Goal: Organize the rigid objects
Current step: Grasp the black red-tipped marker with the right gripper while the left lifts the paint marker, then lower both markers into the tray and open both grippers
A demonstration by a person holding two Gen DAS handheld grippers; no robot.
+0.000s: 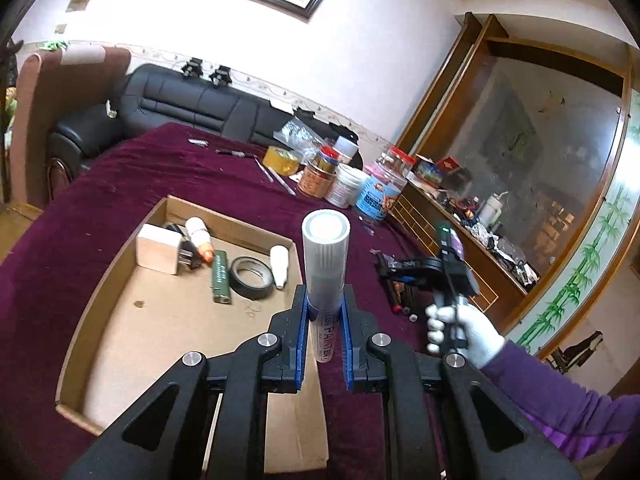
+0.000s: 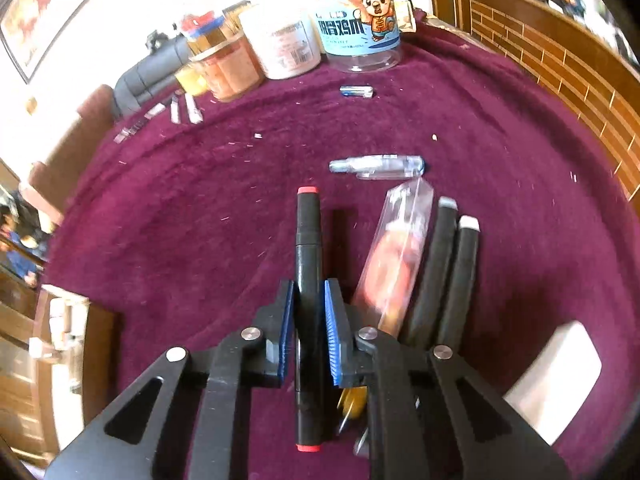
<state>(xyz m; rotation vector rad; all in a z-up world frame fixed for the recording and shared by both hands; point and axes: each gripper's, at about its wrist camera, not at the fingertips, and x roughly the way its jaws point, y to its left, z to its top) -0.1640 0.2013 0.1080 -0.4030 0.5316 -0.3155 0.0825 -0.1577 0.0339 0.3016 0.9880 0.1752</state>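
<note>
So from the left wrist cam, the left gripper (image 1: pixel 324 300) is pinching a grey-capped paint marker (image 1: pixel 325 276) between its blue pads, with the capped end sticking out past the fingertips and the labelled white barrel running back between the fingers. Below and off to its left sits a shallow cardboard tray (image 1: pixel 100 292) on the maroon tablecloth (image 1: pixel 132 168), and at the tray's far end there's a pale wooden block (image 1: pixel 157 249), a small white bottle with an orange tip (image 1: pixel 200 238), a green tube (image 1: pixel 221 277), a roll of black tape (image 1: pixel 252 278) and another small white bottle (image 1: pixel 279 266), all bunched close together. Further ahead of the gripper is a cluster of jars and tubs, including a roll of yellow tape (image 1: pixel 281 160) and a clear jar with a blue cartoon label (image 1: pixel 378 196). Off to the right, a white-gloved hand (image 1: pixel 464 330) holds the right gripper (image 1: pixel 390 276) low over some dark pens on the cloth. Switching to the right wrist cam, that gripper (image 2: pixel 309 304) has its pads closed in on a black marker with red ends (image 2: pixel 307 280), which lies straight along the fingers; I can't tell if it's lifted off the cloth or not. Just to its right lies a clear packet with something orange inside (image 2: pixel 400 256), then two black markers with pale ends (image 2: pixel 452 276) side by side. A clear pen cap-like piece (image 2: pixel 378 166) lies a bit ahead, and the cartoon jar (image 2: pixel 360 28) stands far ahead next to a white tub (image 2: pixel 280 40).
</note>
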